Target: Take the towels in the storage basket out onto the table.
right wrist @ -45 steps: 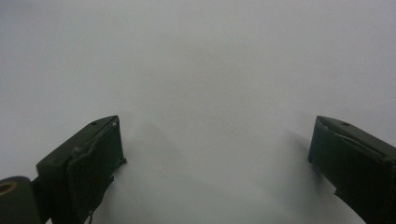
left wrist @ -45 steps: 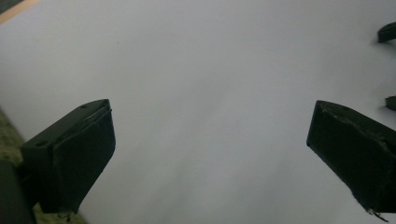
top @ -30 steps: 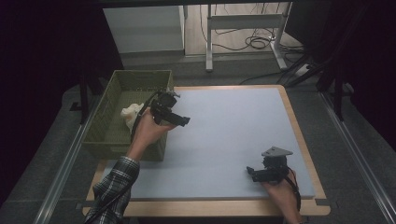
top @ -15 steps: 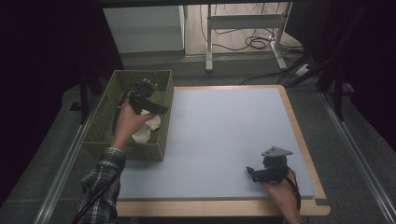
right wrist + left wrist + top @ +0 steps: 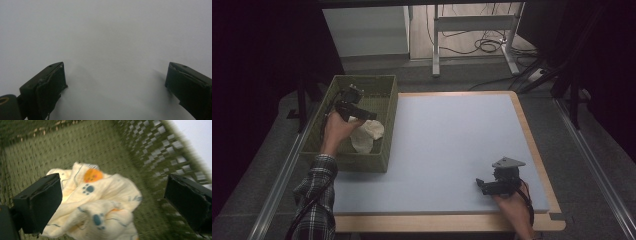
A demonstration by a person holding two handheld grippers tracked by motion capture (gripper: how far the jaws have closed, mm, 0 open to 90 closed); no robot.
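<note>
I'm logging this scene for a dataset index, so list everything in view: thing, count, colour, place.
cloth: one, cream with blue paw prints and orange patches, crumpled inside the basket
basket: one, green woven, at the table's left edge
table: one, pale blue top with wooden rim, centre
frame legs: white metal, on the floor beyond the table
cables: several, dark, on the floor beyond
left gripper: one, black, jaws open over the cloth
right gripper: one, black, jaws open, over the table's near right
sleeve: one, plaid, lower left

In the left gripper view the green basket [image 5: 120, 152] wall is motion-blurred, and the cream cloth [image 5: 100, 215] runs off the bottom edge. From above, the cloth's [image 5: 366, 136] print is too small to tell.
</note>
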